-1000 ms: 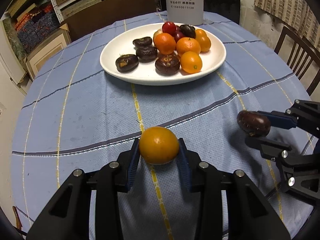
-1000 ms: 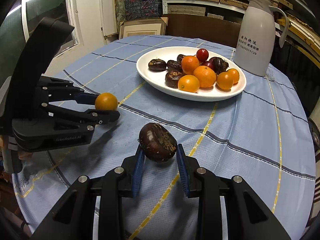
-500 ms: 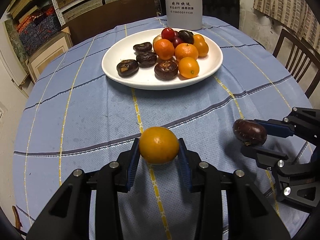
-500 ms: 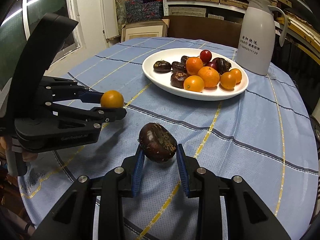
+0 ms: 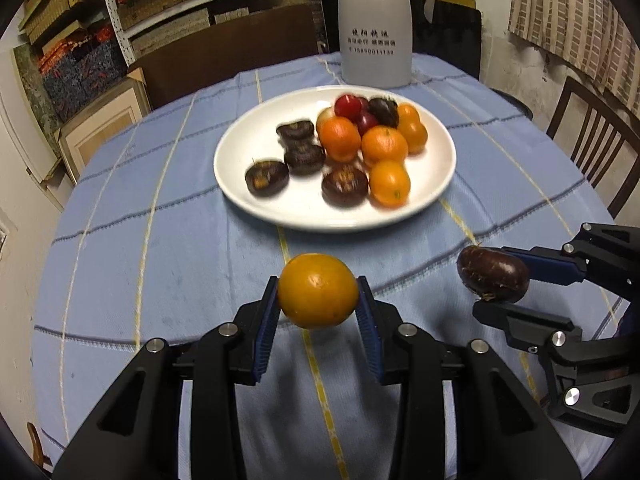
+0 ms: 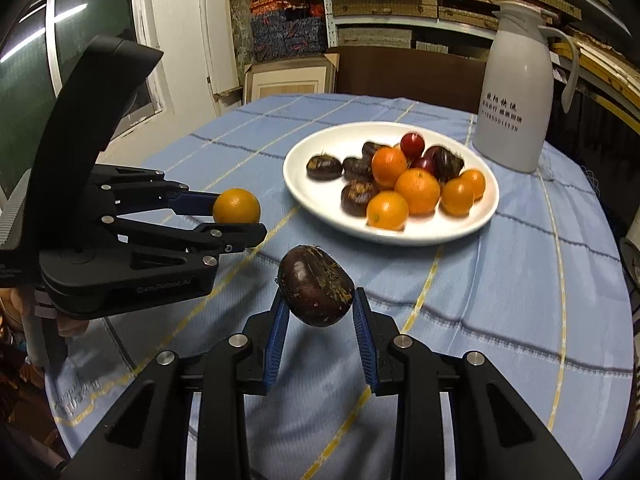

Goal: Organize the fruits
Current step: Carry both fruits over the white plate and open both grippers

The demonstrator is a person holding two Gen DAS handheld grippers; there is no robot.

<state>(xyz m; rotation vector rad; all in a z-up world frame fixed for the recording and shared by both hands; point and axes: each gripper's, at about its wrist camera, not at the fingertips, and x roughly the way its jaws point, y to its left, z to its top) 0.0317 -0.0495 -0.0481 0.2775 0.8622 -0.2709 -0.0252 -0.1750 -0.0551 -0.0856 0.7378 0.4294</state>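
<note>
My left gripper [image 5: 318, 292] is shut on an orange [image 5: 317, 290] and holds it above the blue tablecloth, short of the white plate [image 5: 436, 172]. It also shows in the right wrist view [image 6: 236, 216] with the orange [image 6: 236, 205]. My right gripper [image 6: 317, 300] is shut on a dark brown chestnut [image 6: 316, 290]; it also shows in the left wrist view [image 5: 494, 292] with the chestnut [image 5: 493, 274]. The plate [image 6: 476, 216] holds several oranges, chestnuts and red fruits.
A white thermos jug [image 5: 375, 28] stands behind the plate on the round table [image 5: 160, 220]; it also shows in the right wrist view [image 6: 514, 108]. A wooden chair [image 5: 592, 140] stands at the right. Shelves with boxes line the back wall.
Both grippers have pulled back and risen from the plate with their fruits still held; the plate now looks farther away and more of the jug shows.
</note>
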